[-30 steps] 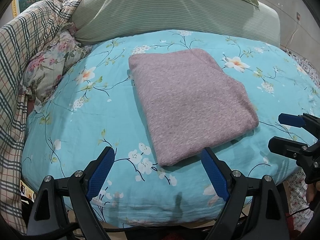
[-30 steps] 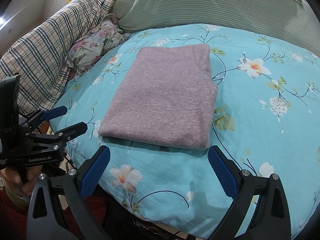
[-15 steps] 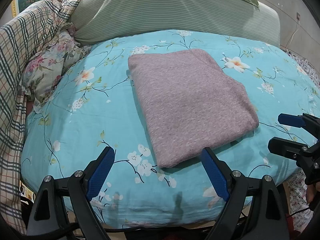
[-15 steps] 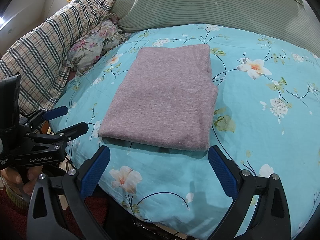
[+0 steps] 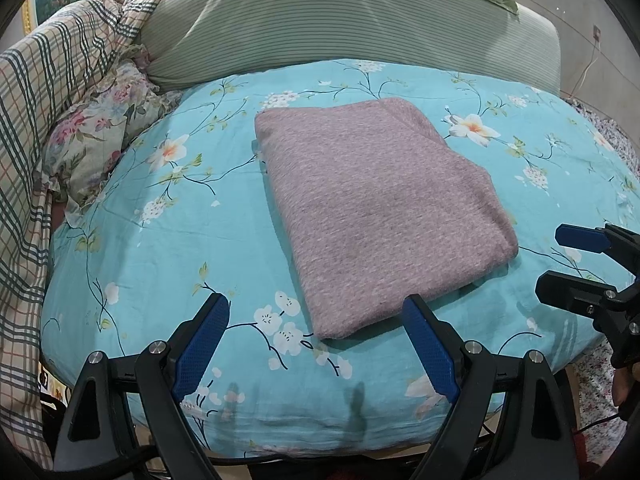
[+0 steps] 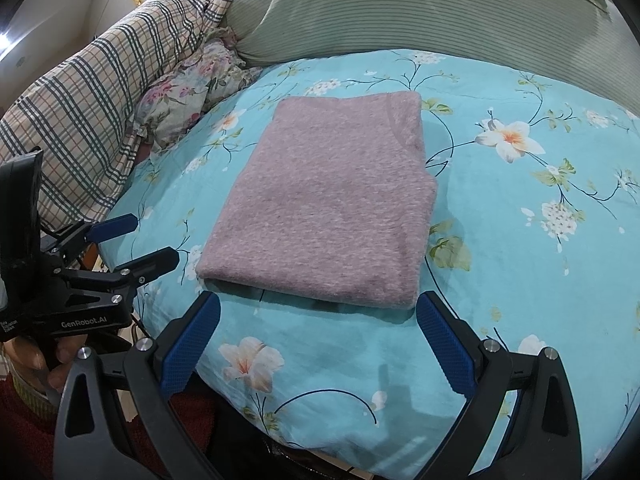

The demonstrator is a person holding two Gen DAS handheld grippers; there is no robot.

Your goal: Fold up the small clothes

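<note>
A mauve knitted garment lies folded into a flat rectangle on the turquoise floral bedsheet; it also shows in the right wrist view. My left gripper is open and empty, just short of the garment's near corner. My right gripper is open and empty, just short of the garment's near edge. Each gripper appears in the other's view, the right gripper at the right and the left gripper at the left, both open.
A green striped bolster lies along the back of the bed. A plaid quilt and a floral pillow are piled at the left. The bed's front edge runs just under the grippers.
The left wrist view has shifted slightly; the garment has not moved. Both grippers stay open and empty.
</note>
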